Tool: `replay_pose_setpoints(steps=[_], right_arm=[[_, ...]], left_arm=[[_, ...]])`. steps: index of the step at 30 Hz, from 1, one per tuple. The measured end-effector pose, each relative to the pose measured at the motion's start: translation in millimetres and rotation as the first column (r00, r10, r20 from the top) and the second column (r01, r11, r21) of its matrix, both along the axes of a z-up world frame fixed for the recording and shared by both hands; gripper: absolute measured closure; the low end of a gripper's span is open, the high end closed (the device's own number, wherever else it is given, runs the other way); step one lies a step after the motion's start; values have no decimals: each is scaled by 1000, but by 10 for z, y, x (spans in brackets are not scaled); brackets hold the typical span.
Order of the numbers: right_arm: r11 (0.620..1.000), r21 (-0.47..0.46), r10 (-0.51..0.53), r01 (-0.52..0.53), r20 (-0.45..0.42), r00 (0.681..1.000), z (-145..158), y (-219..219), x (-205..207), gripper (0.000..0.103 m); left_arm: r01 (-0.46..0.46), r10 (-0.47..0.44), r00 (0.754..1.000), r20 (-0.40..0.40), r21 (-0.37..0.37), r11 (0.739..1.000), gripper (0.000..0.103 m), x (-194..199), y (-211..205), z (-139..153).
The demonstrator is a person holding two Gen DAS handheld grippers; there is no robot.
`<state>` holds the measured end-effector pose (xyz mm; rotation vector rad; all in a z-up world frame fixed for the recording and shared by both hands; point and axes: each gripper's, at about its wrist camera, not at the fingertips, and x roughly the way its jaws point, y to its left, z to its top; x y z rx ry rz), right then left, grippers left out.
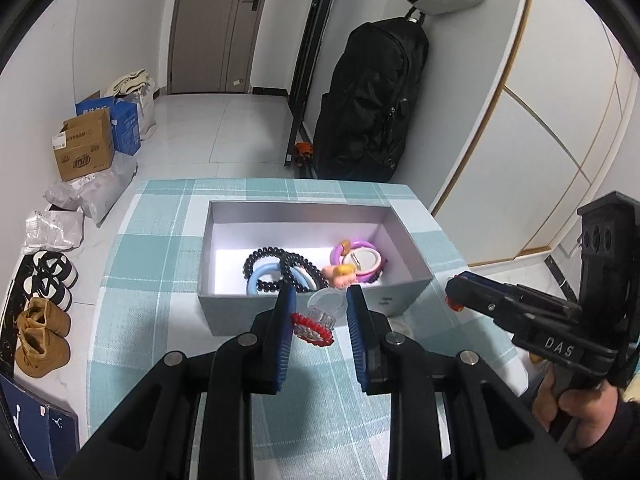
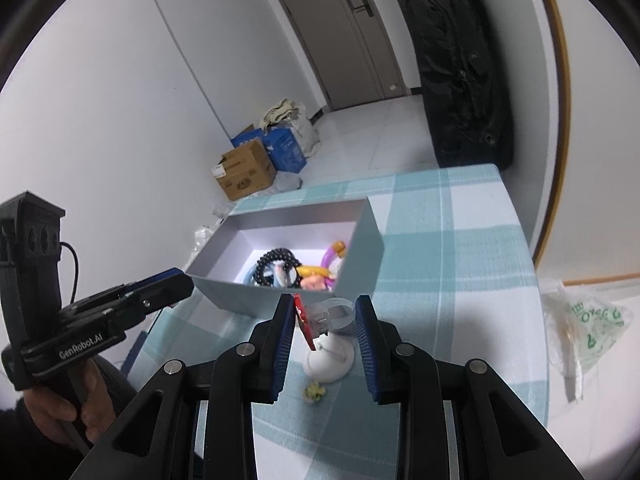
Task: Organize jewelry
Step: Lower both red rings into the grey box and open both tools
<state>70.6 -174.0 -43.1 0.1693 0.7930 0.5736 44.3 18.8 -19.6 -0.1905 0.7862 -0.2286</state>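
While gripped, clear ring (image 2: 326,314), red beaded face

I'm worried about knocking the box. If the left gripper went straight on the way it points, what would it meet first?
Probably the grey box, at its near wall or rim: the left gripper, shut on a red-topped ring, sits right before it. Depth is unclear, so it might clear the rim.

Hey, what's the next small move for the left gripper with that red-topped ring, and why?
Probably carry it forward over the near wall of the grey box, then open. The left gripper holds the red-topped ring just short of that wall, and the open box already holds bracelets, with bare floor to their left.
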Motion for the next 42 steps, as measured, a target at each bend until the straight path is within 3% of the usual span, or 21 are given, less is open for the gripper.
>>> replay_pose_setpoints(steps=[9,15,33,42], right_arm=[[998,35,42,-44,42,998,97,168,237,74],[995,62,71,-72,32,997,99,268,409,74],[992,72,104,-104,-2,995,-35,333,716,74],[991,79,108,-107,-13,994,-63,335,754,74]], left_arm=[[3,-3,1000,0,-66,998,82,278,101,43],[1,-6,999,-41,-107,994,82,462,130,-18],[-22,2,989,-150,-130,991,82,788,233,-248],[10,-25,990,-140,-105,994,82,788,145,-241]])
